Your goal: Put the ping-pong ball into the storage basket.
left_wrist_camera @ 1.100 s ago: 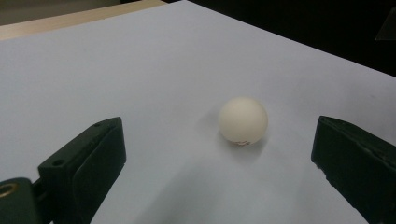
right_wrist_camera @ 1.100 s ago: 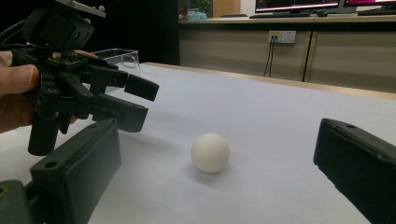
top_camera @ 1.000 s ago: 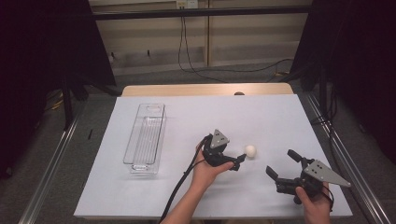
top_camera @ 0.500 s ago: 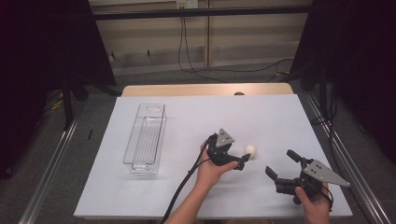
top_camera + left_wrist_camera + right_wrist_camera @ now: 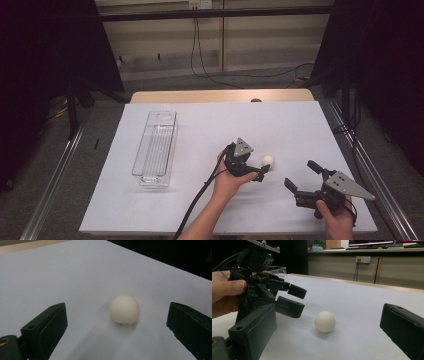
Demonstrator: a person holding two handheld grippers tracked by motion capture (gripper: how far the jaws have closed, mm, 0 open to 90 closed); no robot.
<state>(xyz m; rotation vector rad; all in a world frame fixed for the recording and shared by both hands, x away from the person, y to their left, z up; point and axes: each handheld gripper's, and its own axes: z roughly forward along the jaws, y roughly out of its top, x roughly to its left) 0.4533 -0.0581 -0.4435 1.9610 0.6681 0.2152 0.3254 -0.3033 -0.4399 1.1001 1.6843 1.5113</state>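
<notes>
**Observer:** Where does the ball lie from your left tool?

**Me:** The small white round ball (image 5: 268, 161) sits on the white paper-covered table (image 5: 200, 130), just ahead of my left gripper (image 5: 262, 173), right off its tips. In the left gripper view the ball (image 5: 124, 309) lies between the two black jaws, slightly toward the right-hand one, touching neither. Jaws spread wide, holding nothing.

**Observer:** Long axis to line up with?

**Me:** None. It's a sphere, so any approach angle serves. What matters is that it is free to roll on flat paper.

**Observer:** And your right tool?

**Me:** My right gripper (image 5: 302, 180) rests nearer the table's front edge, to the right, well apart from the ball. Jaws parted too, empty. In the right gripper view the ball (image 5: 325, 321) shows beyond its jaws, with the left gripper (image 5: 294, 300) just beside it. The left is clearly nearer.

**Observer:** Anything in the way?

**Me:** Nothing between jaws and ball. The clear plastic rectangular bin (image 5: 156, 148) stands well off to the left, long side running away from me. Bare paper lies between it and the ball.

**Observer:** Your judgement?

**Me:** Ease the left forward a touch, then close evenly. A nudge from one jaw first would likely send the ball rolling away.
</notes>
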